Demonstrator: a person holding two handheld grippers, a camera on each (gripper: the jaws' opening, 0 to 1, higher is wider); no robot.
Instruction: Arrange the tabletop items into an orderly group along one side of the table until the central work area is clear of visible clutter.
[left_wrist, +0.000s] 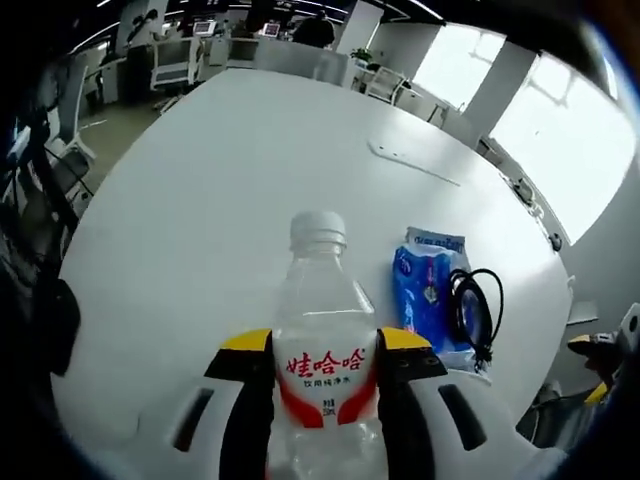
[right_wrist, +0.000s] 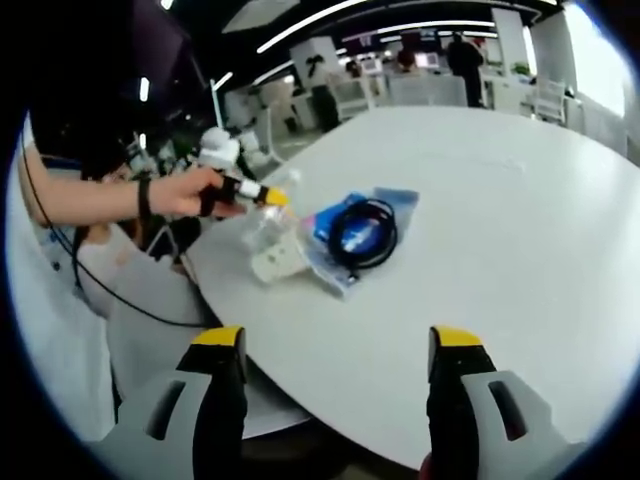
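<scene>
a bottle (left_wrist: 322, 340) is being held in the left gripper (left_wrist: 325, 375) near the table (left_wrist: 220, 180) edge, a packet (left_wrist: 428, 285) and cable (left_wrist: 472, 310) at its 3 o'clock; right gripper (right_wrist: 335, 375) jaws are being kept wide, empty. centre looks cleared; grouping seems nearly done.

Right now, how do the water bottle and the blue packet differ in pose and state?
1. The water bottle stands upright; the blue packet lies flat on the white table.
2. The bottle is clamped in the left tool; the packet is free, apart from either tool.
3. A coiled black cable rests against or on the packet; the bottle touches none.
Shared: both sit near the same table edge.
</scene>
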